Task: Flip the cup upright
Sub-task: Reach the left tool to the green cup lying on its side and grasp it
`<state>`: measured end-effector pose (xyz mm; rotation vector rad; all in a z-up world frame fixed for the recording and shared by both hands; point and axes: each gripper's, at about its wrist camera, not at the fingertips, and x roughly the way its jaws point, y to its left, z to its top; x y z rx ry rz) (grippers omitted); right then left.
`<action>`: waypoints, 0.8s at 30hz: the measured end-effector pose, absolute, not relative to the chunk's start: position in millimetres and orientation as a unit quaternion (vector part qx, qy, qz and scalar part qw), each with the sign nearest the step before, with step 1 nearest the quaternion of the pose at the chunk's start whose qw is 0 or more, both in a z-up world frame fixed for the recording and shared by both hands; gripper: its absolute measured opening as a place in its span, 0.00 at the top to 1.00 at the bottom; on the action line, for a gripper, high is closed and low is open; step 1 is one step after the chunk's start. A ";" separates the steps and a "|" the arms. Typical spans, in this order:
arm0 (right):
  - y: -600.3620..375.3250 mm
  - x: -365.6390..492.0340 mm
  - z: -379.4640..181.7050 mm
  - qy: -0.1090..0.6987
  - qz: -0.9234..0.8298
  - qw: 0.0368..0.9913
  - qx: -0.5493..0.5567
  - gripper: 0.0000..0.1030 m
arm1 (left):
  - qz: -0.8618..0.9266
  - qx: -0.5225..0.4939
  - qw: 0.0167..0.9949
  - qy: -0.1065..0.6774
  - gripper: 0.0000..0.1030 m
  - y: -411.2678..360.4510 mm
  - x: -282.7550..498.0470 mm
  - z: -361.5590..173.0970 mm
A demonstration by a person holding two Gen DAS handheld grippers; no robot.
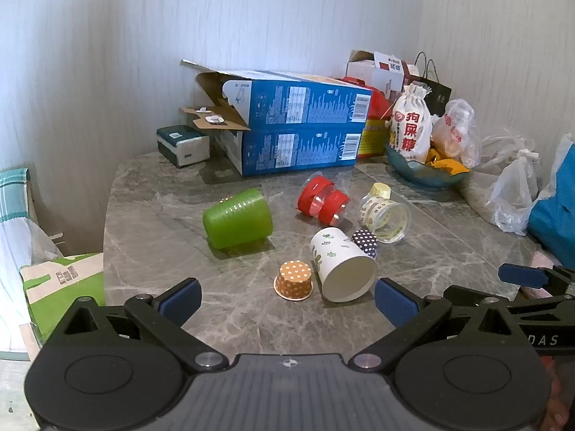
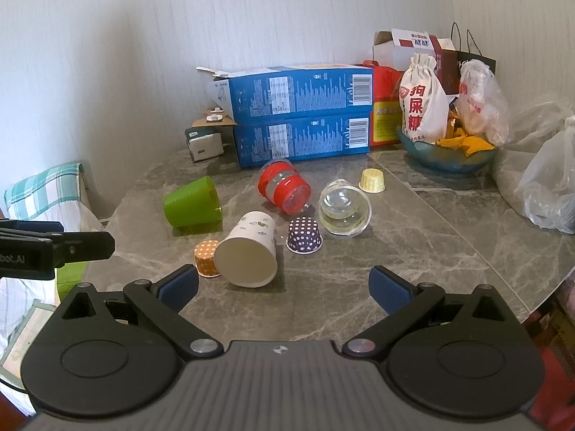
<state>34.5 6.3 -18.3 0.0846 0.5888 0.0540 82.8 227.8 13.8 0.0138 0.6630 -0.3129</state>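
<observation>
Several cups lie on a grey marble table (image 1: 151, 215). A green cup (image 1: 237, 218) (image 2: 192, 203), a red-banded clear cup (image 1: 322, 199) (image 2: 284, 187), a clear cup (image 1: 385, 215) (image 2: 344, 209) and a white paper cup (image 1: 341, 264) (image 2: 249, 249) lie on their sides. Small orange (image 1: 294, 280) (image 2: 206, 258), purple (image 1: 364, 242) (image 2: 304, 235) and yellow (image 1: 381, 190) (image 2: 372, 180) dotted cups stand upside down. My left gripper (image 1: 287, 300) is open and empty, just short of the white cup. My right gripper (image 2: 284, 289) is open and empty, near the white cup's mouth.
Two stacked blue boxes (image 1: 298, 125) (image 2: 302, 118) stand at the back. A blue bowl (image 1: 424, 172) (image 2: 449, 158) with a white pouch and snacks sits back right, plastic bags (image 1: 514, 186) (image 2: 550, 183) beside it. A small box (image 1: 183, 145) sits back left. The table edge runs along the left.
</observation>
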 end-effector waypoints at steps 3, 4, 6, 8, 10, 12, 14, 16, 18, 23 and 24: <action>6.1 38.5 -20.6 0.294 0.027 0.955 0.040 0.01 | -0.157 0.001 0.933 0.324 0.00 228.2 87.4 11.5; 6.2 40.1 -21.5 0.295 0.027 0.954 0.040 0.01 | -0.158 0.000 0.933 0.323 0.00 228.3 89.5 10.6; 5.9 43.7 -23.6 0.297 0.027 0.954 0.038 0.01 | -0.157 0.004 0.935 0.320 0.00 227.7 93.8 8.9; 4.8 47.4 -25.6 0.299 0.029 0.953 0.042 0.01 | -0.157 0.017 0.937 0.312 0.00 225.1 96.8 6.6; -0.7 51.0 -27.9 0.289 0.041 0.954 0.064 0.01 | -0.165 0.031 0.939 0.301 0.00 223.2 98.0 4.5; -4.9 52.1 -27.4 0.259 0.052 0.962 0.075 0.01 | -0.176 0.028 0.940 0.290 0.00 224.1 100.3 2.3; -3.9 55.4 -26.0 0.234 0.057 0.969 0.049 0.01 | -0.188 0.022 0.941 0.280 0.00 226.4 107.0 -1.5; 0.7 61.1 -25.3 0.231 0.063 0.971 0.019 0.01 | -0.183 0.052 0.941 0.279 0.00 222.7 119.4 -7.6; -0.9 66.5 -25.9 0.236 0.076 0.968 0.032 0.01 | -0.182 0.096 0.940 0.273 0.00 217.9 135.3 -12.6; -11.4 70.6 -33.0 0.251 0.074 0.963 0.057 0.01 | -0.231 0.180 0.907 0.304 0.00 216.6 201.7 -11.6; -14.3 70.8 -34.5 0.254 0.075 0.962 0.060 0.01 | -0.247 0.186 0.897 0.314 0.00 217.9 219.3 -11.0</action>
